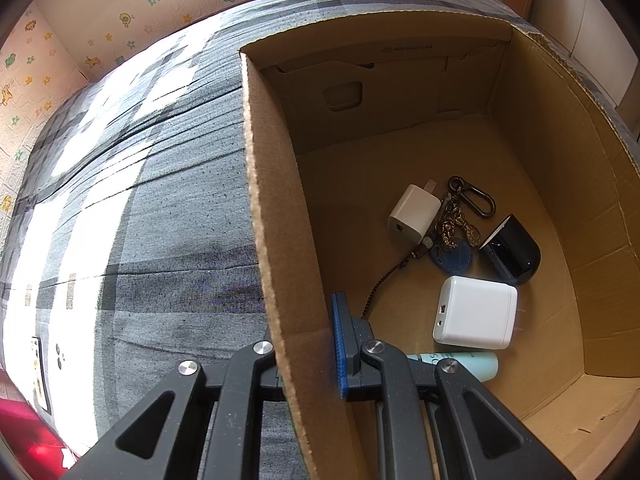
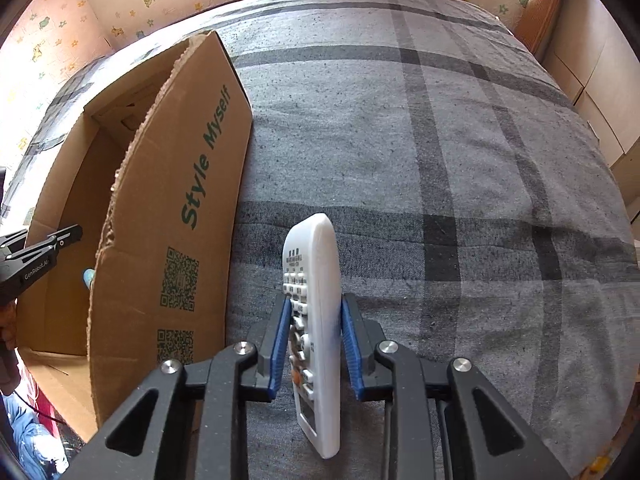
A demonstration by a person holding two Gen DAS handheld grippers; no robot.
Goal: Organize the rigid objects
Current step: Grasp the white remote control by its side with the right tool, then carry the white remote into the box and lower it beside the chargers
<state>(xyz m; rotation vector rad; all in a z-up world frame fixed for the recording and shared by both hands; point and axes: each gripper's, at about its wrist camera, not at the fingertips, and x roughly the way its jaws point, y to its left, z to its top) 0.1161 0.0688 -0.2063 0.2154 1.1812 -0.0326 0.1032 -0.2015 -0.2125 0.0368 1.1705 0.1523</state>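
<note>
My left gripper [image 1: 308, 340] is shut on the near left wall of an open cardboard box [image 1: 272, 216], one blue pad inside and the other finger hidden outside. On the box floor lie a small white charger [image 1: 412, 214], a keychain with a carabiner [image 1: 460, 220], a black device [image 1: 514, 250], a larger white charger [image 1: 476, 312] and a pale green tube [image 1: 472, 364]. My right gripper [image 2: 316, 302] is shut on a white remote control [image 2: 316, 320], held on edge with its buttons facing left, just above the bed. The box [image 2: 200, 200] stands to its left.
The box rests on a bed with a grey plaid sheet [image 2: 440, 160]. A wall with cartoon animal stickers [image 2: 120, 8] runs behind the bed. The left gripper [image 2: 70, 236] shows at the box's far side in the right wrist view. A red object [image 1: 24, 432] lies at the bed's lower left.
</note>
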